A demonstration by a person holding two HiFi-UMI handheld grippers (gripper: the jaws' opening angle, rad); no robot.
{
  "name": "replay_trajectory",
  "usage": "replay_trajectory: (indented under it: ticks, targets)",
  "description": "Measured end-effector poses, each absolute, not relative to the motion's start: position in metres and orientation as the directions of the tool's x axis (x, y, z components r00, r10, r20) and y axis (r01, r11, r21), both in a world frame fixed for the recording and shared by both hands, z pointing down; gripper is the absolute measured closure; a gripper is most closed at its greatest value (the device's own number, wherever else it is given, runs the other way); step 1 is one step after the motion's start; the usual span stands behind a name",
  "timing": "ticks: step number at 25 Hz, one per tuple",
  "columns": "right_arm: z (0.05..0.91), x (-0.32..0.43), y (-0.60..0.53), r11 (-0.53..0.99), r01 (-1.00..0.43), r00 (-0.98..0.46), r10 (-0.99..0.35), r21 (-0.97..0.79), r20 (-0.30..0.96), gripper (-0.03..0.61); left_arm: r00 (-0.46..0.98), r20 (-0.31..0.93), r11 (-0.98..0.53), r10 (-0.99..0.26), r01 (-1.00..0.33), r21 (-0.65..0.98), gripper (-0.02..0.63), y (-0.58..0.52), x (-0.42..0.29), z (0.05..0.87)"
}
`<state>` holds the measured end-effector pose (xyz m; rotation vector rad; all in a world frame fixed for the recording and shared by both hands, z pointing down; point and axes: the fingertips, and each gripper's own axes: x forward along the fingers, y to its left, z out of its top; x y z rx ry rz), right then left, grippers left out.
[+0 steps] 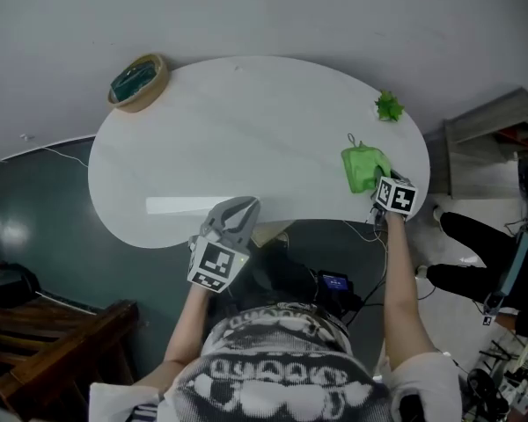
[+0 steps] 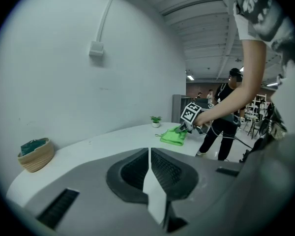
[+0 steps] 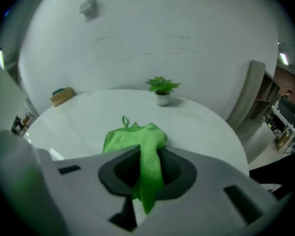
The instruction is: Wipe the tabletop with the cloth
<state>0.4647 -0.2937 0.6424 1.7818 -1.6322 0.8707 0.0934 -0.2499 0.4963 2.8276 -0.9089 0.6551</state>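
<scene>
Green cloth (image 3: 136, 142) was clamped in the right claw (image 3: 146, 177), trailing ahead onto the tabletop (image 3: 78, 119); left claw (image 2: 150, 178) closed, empty. Wiping looked barely begun.

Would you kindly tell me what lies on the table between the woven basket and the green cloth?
Nothing does. In the head view, the white tabletop is bare between the basket and the cloth.
</scene>
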Motion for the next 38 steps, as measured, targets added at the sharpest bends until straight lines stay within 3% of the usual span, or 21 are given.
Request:
replay_trajectory:
  ticks: [9,17,26,38]
  targets:
    - [0.64,0.582,-0.255,-0.191,-0.981,0.151,-0.609,0.042,0.778,0.532,0.728,0.465,-0.835,-0.503,-0.549,-0.044,0.6,-0.227,0.146,0.501]
    - [0.619,0.56,-0.255,-0.173,-0.985,0.112,-0.672,-0.008,0.732,0.532,0.729,0.434,-0.824,-0.53,-0.564,-0.058,0.6,-0.236,0.138,0.486]
    - [0.576,0.414,-0.271,-0.02,-0.998,-0.024,-0.755,-0.06,0.655,0.531,0.699,0.43,-0.794,-0.571,-0.604,-0.073,0.6,-0.216,0.046,0.481]
    - [0.551,0.085,-0.272,0.277,-0.942,-0.334,-0.755,-0.187,0.565,0.531,0.628,0.431,-0.721,-0.648,-0.688,-0.082,0.6,-0.174,-0.146,0.488]
